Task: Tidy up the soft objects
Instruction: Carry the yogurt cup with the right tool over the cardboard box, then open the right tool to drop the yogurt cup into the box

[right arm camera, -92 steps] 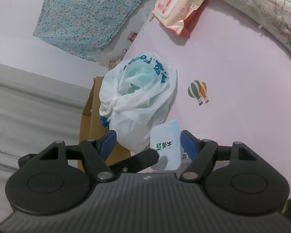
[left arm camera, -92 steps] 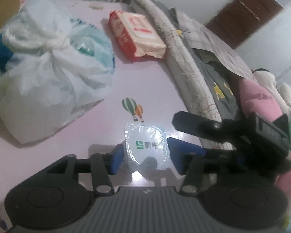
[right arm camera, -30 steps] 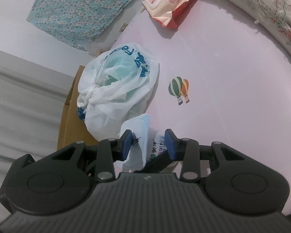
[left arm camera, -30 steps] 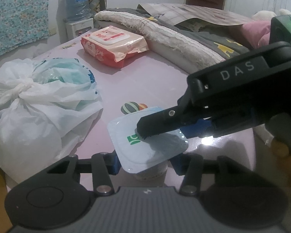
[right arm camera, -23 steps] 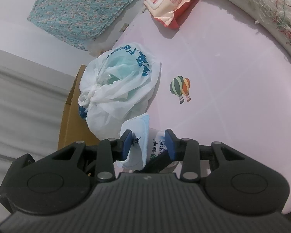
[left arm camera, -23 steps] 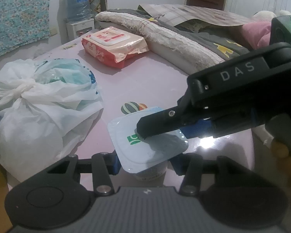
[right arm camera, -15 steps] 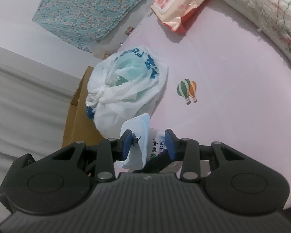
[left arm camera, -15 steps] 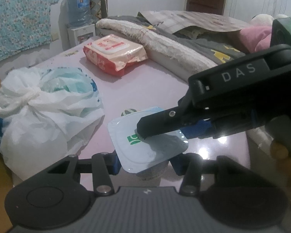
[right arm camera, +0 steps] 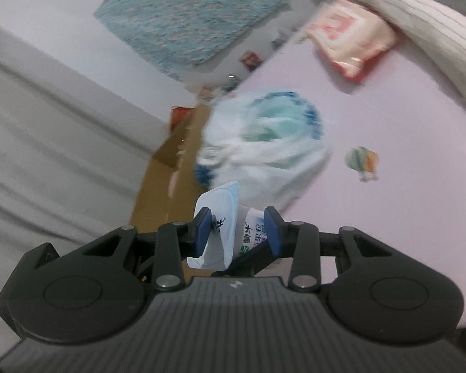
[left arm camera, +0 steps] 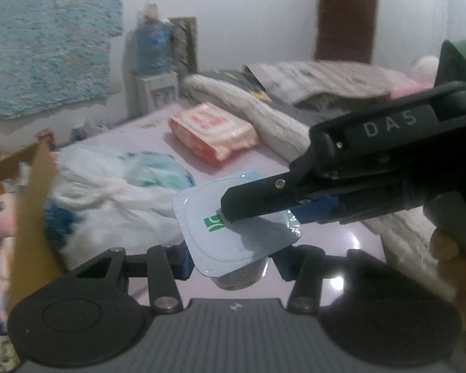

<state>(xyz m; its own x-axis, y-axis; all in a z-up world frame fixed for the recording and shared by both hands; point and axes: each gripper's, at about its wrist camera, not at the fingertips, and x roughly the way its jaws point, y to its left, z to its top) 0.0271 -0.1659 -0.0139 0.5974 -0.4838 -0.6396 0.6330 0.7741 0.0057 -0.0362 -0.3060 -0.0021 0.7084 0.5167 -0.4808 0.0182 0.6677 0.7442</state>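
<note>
The yogurt cup hangs above the lilac desk just beside the tied white plastic bag, my left claw clamped on its body and my right claw clamped top to bottom, one finger flat on the lid. Beyond the bag, off the desk's edge, an open cardboard box holds a doll and something blue, while the bag holds teal and blue things, blurred. The cup is small and white with green print, under a pale blue foil lid with a green logo.
</note>
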